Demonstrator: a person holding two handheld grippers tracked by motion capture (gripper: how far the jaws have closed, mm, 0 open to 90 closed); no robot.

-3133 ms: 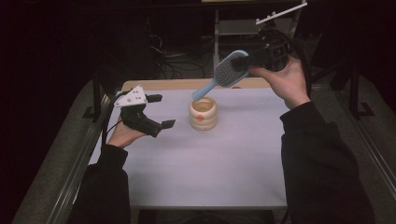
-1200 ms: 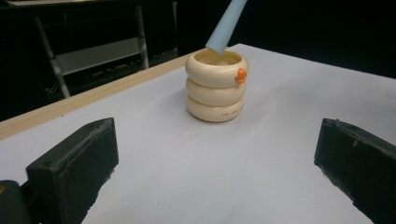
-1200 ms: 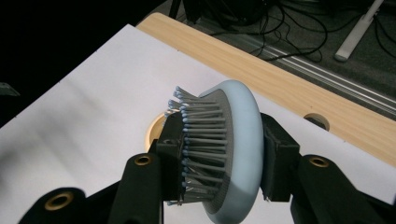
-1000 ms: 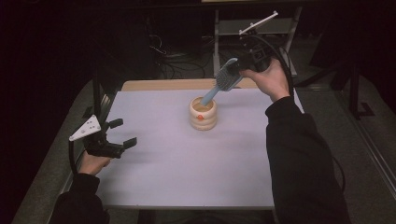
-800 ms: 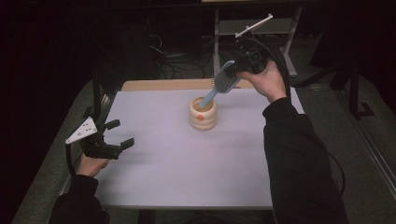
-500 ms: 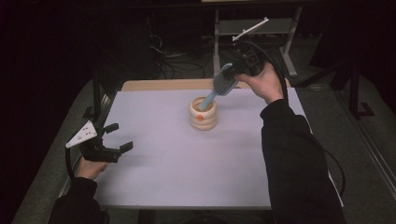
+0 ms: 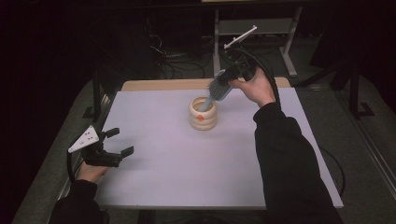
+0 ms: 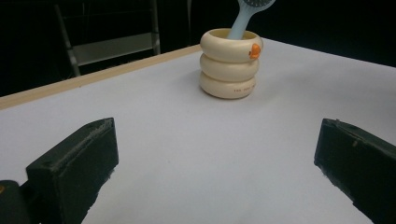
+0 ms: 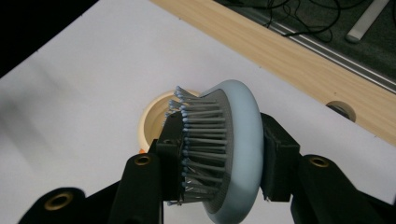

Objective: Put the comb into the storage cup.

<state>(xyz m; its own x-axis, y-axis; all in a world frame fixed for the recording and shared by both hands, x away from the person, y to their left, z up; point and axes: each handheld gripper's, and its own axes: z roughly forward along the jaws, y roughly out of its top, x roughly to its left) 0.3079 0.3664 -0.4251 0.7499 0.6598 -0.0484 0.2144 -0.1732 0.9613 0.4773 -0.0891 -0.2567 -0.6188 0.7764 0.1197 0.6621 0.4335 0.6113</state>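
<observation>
A cream ringed cup point(image 7: 203, 113) with an orange dot stands at the table's far middle; the left gripper view has the same cup point(image 8: 229, 63) ahead. A light blue hairbrush point(image 7: 216, 90) slants into it, handle end down inside the cup, brush head point(image 9: 224, 149) up. My right gripper point(image 7: 229, 79) is shut on the brush head, one jaw on the bristles and one on the back. My left gripper point(image 7: 116, 142) rests low near the table's left edge, open, nothing between its fingers point(image 8: 74, 170).
The white table top point(image 7: 187, 168) has a wooden strip point(image 7: 159, 85) along its far edge. Behind it are a metal stand point(image 7: 254, 28) and cables on a dark floor. A chair frame point(image 8: 107, 42) stands beyond the table in the left gripper view.
My right gripper has lowered the hairbrush, so its handle now goes into the cup. My left gripper drifted slightly back along the left edge and stayed open.
</observation>
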